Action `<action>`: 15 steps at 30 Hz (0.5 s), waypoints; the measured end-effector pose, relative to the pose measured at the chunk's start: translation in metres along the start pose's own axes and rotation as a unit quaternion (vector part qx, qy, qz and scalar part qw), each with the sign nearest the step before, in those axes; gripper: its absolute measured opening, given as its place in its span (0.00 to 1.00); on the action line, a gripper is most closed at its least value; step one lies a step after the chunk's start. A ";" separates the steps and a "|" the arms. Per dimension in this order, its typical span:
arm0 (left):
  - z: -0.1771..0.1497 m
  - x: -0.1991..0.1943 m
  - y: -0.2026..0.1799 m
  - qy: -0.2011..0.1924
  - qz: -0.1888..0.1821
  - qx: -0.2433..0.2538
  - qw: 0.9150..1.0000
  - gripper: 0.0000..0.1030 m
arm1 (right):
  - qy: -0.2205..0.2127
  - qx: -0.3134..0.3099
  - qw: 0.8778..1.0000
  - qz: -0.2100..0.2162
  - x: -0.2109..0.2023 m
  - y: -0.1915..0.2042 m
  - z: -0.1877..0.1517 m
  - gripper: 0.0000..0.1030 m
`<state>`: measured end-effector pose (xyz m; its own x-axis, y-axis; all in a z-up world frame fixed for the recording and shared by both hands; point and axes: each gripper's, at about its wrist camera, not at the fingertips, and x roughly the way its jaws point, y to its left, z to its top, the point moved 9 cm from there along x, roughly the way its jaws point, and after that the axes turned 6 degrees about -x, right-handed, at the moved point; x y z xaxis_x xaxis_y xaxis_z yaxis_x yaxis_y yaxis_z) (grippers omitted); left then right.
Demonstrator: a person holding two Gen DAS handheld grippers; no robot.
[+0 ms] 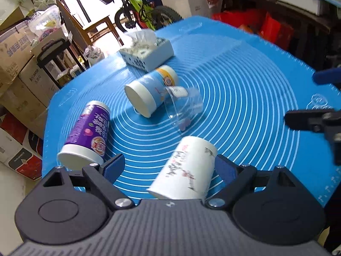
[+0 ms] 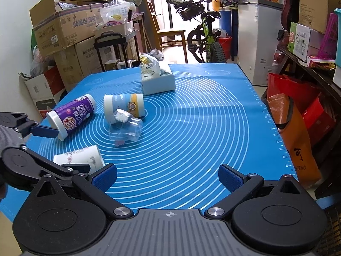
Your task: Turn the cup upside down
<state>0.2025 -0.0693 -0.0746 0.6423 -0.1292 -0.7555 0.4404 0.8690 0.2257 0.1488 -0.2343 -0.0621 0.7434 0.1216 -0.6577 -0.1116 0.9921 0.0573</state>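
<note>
Several cups lie on their sides on the blue mat (image 1: 245,98). A white cup with ink print (image 1: 187,170) lies between the fingers of my left gripper (image 1: 170,166), which is open around it, touching no side that I can tell. A purple cup (image 1: 89,134), a blue-and-yellow cup (image 1: 149,91) and a clear plastic cup (image 1: 183,108) lie beyond. In the right wrist view my right gripper (image 2: 168,177) is open and empty over the mat, with the white cup (image 2: 83,157), purple cup (image 2: 72,115), blue-and-yellow cup (image 2: 123,106) and clear cup (image 2: 125,128) to its left.
A tissue box (image 1: 147,51) stands at the far side of the mat, also in the right wrist view (image 2: 157,79). Cardboard boxes (image 2: 64,34), a chair and a green bicycle (image 2: 204,34) stand beyond the table. Red and orange bags (image 2: 298,132) sit off the right edge.
</note>
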 end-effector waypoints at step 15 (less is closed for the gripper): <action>-0.042 -0.033 0.094 -0.025 0.053 -0.089 0.994 0.91 | 0.080 0.144 0.979 0.119 0.046 0.056 0.007 0.96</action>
<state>0.1970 0.0368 -0.0542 0.7117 -0.0520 -0.7005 0.2538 0.9489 0.1874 0.1811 -0.1730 -0.0838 0.6040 0.3667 -0.7076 -0.0610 0.9065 0.4178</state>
